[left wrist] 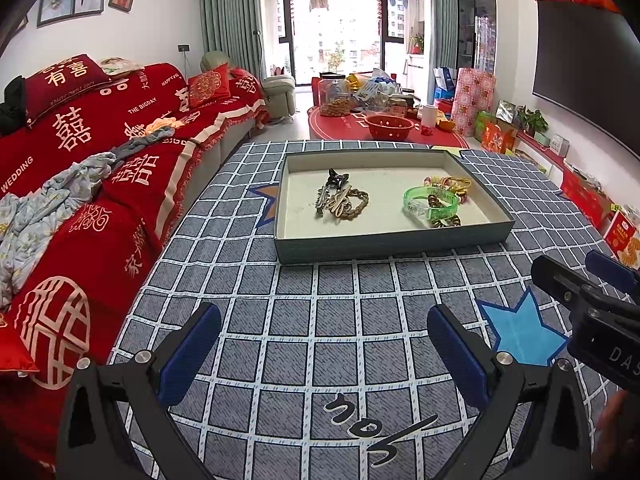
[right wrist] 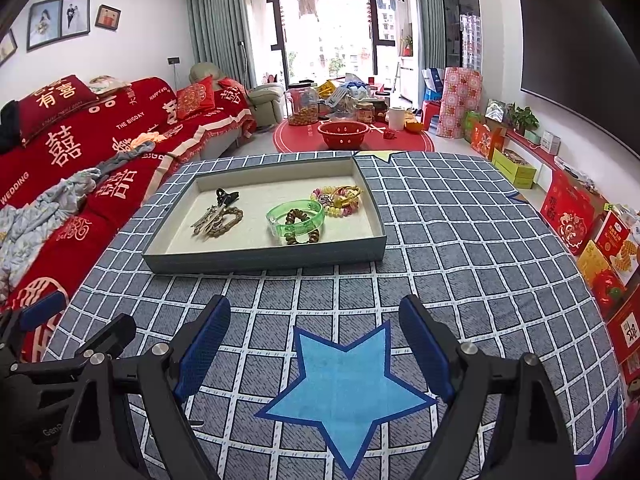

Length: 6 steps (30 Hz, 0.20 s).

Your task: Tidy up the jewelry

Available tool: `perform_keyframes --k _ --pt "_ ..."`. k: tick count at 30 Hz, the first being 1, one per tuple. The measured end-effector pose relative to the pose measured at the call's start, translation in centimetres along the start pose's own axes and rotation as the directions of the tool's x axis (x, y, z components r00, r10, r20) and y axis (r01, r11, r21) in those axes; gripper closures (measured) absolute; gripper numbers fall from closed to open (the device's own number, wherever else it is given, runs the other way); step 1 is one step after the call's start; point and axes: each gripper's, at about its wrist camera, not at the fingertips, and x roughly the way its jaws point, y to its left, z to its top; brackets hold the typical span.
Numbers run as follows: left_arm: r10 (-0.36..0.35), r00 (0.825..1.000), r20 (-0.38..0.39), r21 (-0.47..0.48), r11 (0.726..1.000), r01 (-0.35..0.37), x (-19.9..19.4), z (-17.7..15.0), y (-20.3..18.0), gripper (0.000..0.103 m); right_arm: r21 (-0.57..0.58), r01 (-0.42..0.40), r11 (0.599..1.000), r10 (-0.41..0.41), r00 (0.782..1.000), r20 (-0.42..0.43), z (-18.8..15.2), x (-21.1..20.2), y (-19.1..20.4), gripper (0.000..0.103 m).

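Left gripper (left wrist: 324,354), right gripper (right wrist: 316,350): black angular plastic frames, blue textured pads (right wrist: 202,350), silver round screws (right wrist: 160,349), white lettering on body.

1 tray (left wrist: 384,249), 1 green bangle (left wrist: 430,201), 2 brown bead bracelets (left wrist: 356,205), 1 black hair clip (left wrist: 338,179).

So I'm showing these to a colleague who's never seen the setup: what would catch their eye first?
Probably the shallow grey tray in the middle of the checked tablecloth, with a translucent green bangle among darker bead bracelets. Next, the bright red wedding-print sofa cover along the left. Both the left gripper and right gripper hover open and empty in front of the tray.
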Motion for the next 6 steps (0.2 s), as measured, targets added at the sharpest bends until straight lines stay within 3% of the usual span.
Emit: perform_keyframes --k 6 --pt "-0.012 1.000 -0.007 -0.004 1.000 0.012 0.27 -0.17 0.02 0.000 0.002 0.000 1.000 0.000 1.000 -0.002 0.05 -0.13 0.29 0.015"
